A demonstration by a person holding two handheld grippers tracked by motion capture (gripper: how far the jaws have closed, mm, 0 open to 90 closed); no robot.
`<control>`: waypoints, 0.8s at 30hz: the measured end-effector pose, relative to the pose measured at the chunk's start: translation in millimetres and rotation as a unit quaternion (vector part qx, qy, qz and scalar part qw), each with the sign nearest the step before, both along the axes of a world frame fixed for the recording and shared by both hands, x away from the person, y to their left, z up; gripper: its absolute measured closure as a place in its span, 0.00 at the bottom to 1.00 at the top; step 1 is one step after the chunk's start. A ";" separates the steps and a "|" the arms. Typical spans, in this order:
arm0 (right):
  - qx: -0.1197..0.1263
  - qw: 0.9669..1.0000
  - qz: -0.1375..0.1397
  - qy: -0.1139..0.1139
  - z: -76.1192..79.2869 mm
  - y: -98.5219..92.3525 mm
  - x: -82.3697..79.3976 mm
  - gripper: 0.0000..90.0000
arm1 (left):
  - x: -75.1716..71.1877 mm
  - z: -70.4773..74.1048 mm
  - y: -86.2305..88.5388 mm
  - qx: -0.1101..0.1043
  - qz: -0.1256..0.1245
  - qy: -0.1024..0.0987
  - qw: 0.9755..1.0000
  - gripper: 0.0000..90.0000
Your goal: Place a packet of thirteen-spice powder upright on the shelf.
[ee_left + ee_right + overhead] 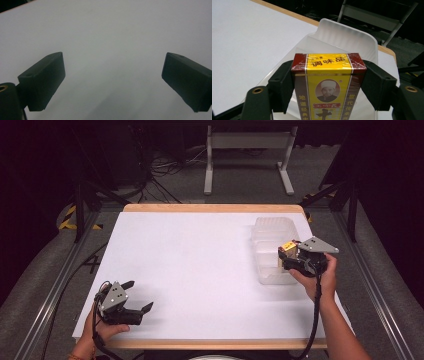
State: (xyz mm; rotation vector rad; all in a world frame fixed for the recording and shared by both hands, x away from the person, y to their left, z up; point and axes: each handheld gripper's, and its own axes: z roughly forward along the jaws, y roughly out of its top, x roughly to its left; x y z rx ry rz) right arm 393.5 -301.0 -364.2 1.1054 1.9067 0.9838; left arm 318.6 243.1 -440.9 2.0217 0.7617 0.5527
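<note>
A white-topped bench (200, 270) with a pale wooden edge carries a clear plastic tub (272, 232) near its far right corner; the tub looks to be resting straight on the white surface.

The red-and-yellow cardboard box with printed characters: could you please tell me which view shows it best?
The right gripper view: the red-and-yellow cardboard box sits close up, clamped between the right gripper jaws. The high view shows just a small yellow-topped corner above the clear plastic container.
</note>
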 end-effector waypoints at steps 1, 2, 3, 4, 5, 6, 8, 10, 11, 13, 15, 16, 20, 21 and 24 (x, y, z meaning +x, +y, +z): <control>-0.003 1.000 0.001 -0.002 -0.8 0.8 -1.9 0.36 | -0.1 0.0 -0.3 -0.001 0.001 0.001 1.000 0.06; -0.003 1.000 0.001 -0.002 -0.8 0.8 -1.9 0.36 | 0.0 0.1 -0.3 -0.001 0.000 0.001 1.000 0.06; -0.002 1.000 -0.001 0.000 -0.6 1.1 -3.0 0.36 | 0.1 0.2 -0.4 -0.002 0.000 0.000 1.000 0.06; -0.001 1.000 -0.009 0.001 0.2 1.5 -5.7 0.36 | 0.6 0.9 -0.2 -0.001 -0.001 -0.002 1.000 0.06; -0.001 1.000 -0.009 0.001 0.2 1.5 -5.7 0.36 | 0.6 0.9 -0.2 -0.001 -0.001 -0.002 1.000 0.06; 0.006 1.000 -0.011 0.004 0.7 1.2 -7.2 0.36 | 1.0 1.1 -0.2 -0.002 -0.001 -0.002 1.000 0.06; 0.028 0.999 -0.015 0.010 1.6 0.5 -10.7 0.36 | 2.0 1.4 -0.6 -0.004 -0.002 -0.002 1.000 0.06; 0.061 0.998 -0.019 0.024 -0.5 1.1 -12.6 0.36 | 3.1 1.6 -1.7 -0.002 -0.004 -0.002 1.000 0.06; 0.064 0.997 -0.021 0.029 -2.0 2.2 -12.5 0.36 | 4.0 1.6 -3.3 -0.001 -0.008 -0.002 1.000 0.06; 0.059 0.997 -0.022 0.035 -3.4 3.4 -11.6 0.36 | 4.3 1.6 -3.9 0.000 -0.010 -0.001 1.000 0.06; 0.062 0.997 -0.028 0.033 -5.3 4.2 -11.3 0.36 | 4.9 1.5 -4.3 -0.001 -0.010 -0.002 1.000 0.06; 0.061 0.997 -0.026 0.033 -5.2 4.0 -11.4 0.36 | 5.0 1.5 -4.2 -0.002 -0.009 -0.002 1.000 0.06; 0.066 0.997 -0.026 0.031 -6.8 1.7 -11.8 0.35 | 5.7 1.2 -4.3 -0.003 -0.011 -0.002 1.000 0.06; 0.064 0.997 -0.025 0.034 -7.6 0.9 -10.9 0.34 | 5.6 1.3 -4.3 -0.003 -0.011 -0.002 1.000 0.06; 0.066 0.997 -0.020 0.036 -8.9 0.2 -10.3 0.33 | 5.2 1.7 -4.2 -0.002 -0.010 -0.003 1.000 0.06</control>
